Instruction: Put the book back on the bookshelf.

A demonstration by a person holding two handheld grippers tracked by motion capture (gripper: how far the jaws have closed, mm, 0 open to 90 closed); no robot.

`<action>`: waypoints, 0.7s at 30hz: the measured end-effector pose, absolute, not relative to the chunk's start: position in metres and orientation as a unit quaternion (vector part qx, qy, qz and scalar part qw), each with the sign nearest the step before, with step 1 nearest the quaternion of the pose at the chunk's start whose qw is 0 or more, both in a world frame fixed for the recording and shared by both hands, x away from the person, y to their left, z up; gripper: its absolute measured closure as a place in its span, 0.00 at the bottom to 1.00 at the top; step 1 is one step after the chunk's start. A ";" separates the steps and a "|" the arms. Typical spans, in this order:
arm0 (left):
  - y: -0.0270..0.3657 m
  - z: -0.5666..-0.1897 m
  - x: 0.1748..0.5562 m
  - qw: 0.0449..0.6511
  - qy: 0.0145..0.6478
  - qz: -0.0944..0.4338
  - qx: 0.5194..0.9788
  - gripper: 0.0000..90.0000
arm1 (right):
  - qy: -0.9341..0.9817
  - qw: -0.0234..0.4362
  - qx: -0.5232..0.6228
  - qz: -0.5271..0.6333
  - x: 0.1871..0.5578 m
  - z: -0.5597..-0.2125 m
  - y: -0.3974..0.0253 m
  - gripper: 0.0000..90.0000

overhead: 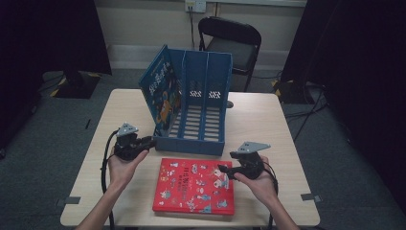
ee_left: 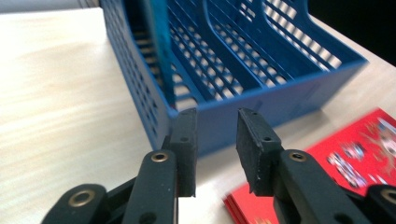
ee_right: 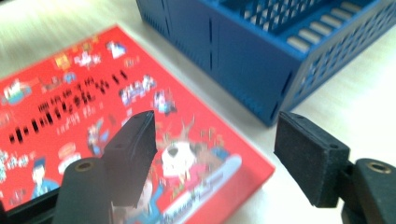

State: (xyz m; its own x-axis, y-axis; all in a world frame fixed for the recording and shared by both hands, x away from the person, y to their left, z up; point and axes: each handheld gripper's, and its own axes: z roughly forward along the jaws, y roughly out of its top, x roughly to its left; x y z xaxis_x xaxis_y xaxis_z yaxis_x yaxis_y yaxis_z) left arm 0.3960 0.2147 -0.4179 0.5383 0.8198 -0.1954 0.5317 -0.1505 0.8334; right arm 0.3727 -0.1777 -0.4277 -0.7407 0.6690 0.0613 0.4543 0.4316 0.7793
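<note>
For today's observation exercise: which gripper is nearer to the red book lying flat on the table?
Right. The right gripper hovers over the red book at its right edge, jaws open. The left gripper sits off its upper-left corner, by the blue file rack.

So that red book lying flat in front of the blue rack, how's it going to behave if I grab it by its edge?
The red book looks like a hardcover with a thick, straight edge, so it will probably stay stiff rather than droop. Its cover seems glossy, so the right tool, now open over its right edge, might slip. It lies flat on the table, so getting a jaw underneath could be awkward.
</note>
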 end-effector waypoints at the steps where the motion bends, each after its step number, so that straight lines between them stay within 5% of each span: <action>1: 0.214 -0.419 0.392 0.463 0.450 0.151 0.749 0.75 | 0.839 0.130 0.335 0.409 0.372 -0.429 -0.178 0.32; 21: 0.198 -0.452 0.360 0.431 0.446 0.095 0.779 0.74 | 0.836 0.107 0.344 0.413 0.373 -0.460 -0.176 0.28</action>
